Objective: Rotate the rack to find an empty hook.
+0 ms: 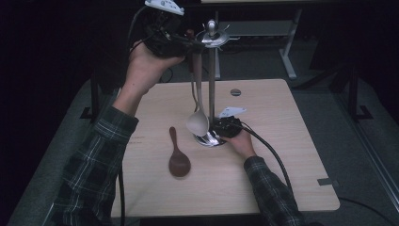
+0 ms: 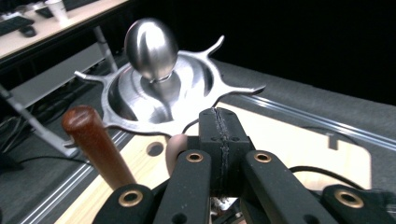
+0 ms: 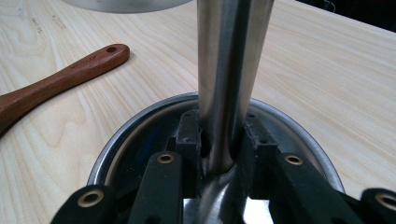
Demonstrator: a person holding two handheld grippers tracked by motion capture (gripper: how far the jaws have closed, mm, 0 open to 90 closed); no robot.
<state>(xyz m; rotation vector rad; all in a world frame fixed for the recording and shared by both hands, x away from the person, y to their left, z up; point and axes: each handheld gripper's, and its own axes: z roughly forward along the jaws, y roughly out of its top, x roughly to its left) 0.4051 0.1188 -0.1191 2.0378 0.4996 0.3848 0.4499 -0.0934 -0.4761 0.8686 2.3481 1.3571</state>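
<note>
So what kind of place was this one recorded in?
Probably an office or lab workspace, not a kitchen: a light wooden table on grey carpet, dark surroundings, and a desk with a keyboard and paper cup behind.

The bench (image 1: pixel 282 141) is pale, light-grained wood. On it, just left of the shiny silver metal stand (image 1: pixel 211 84), lies a dark reddish-brown wooden spoon (image 1: pixel 179 157). A pale cream ladle (image 1: pixel 197 123) hangs against the stand. Both hand-held grippers, left (image 1: pixel 181 40) and right (image 1: pixel 220 134), are black with brass-coloured rivets. The person's sleeves (image 1: pixel 94 165) are dark green plaid with pale lines.
</note>
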